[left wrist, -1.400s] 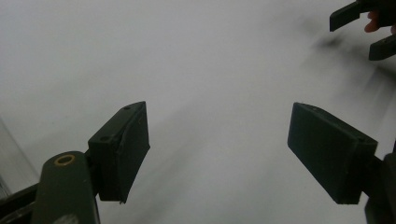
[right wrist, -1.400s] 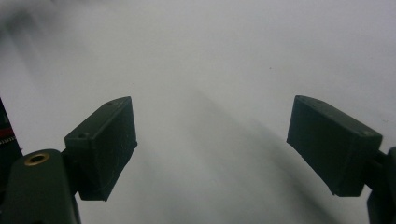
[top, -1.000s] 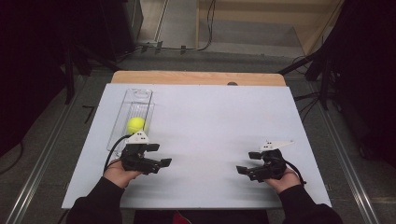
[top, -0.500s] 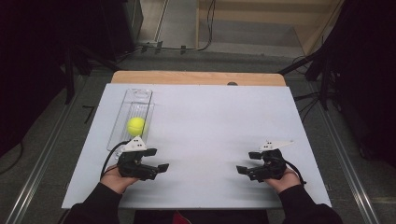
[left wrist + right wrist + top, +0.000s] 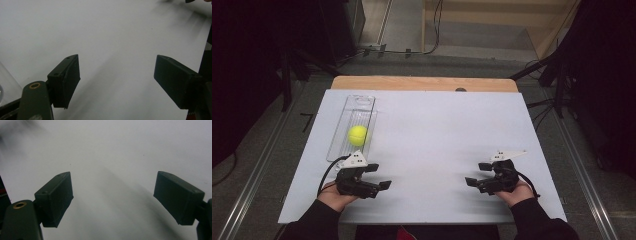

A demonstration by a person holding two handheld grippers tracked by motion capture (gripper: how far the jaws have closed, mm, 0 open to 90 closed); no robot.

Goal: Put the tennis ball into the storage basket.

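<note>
A yellow-green tennis ball (image 5: 357, 135) lies in a clear plastic tray (image 5: 353, 107) at the left of the white table. My left gripper (image 5: 378, 176) rests low over the table just in front of the tray's near end. It points right, and its jaws stand open on nothing. In the left gripper view the left gripper (image 5: 116, 67) has bare white surface between its black pads (image 5: 68, 77). My right gripper (image 5: 478, 174) sits near the front right and points left, also open with nothing in it. The right gripper view shows the right gripper (image 5: 113, 185) over plain tabletop.
The white table top (image 5: 437, 130) has a wooden strip (image 5: 422, 83) along its far edge. Dark stands and cables surround the table on the floor. A corner of the clear tray (image 5: 6, 82) shows at the left edge of the left gripper view.
My left gripper has drawn back a little toward the near edge, away from the tray. The right gripper and the ball have stayed put.
</note>
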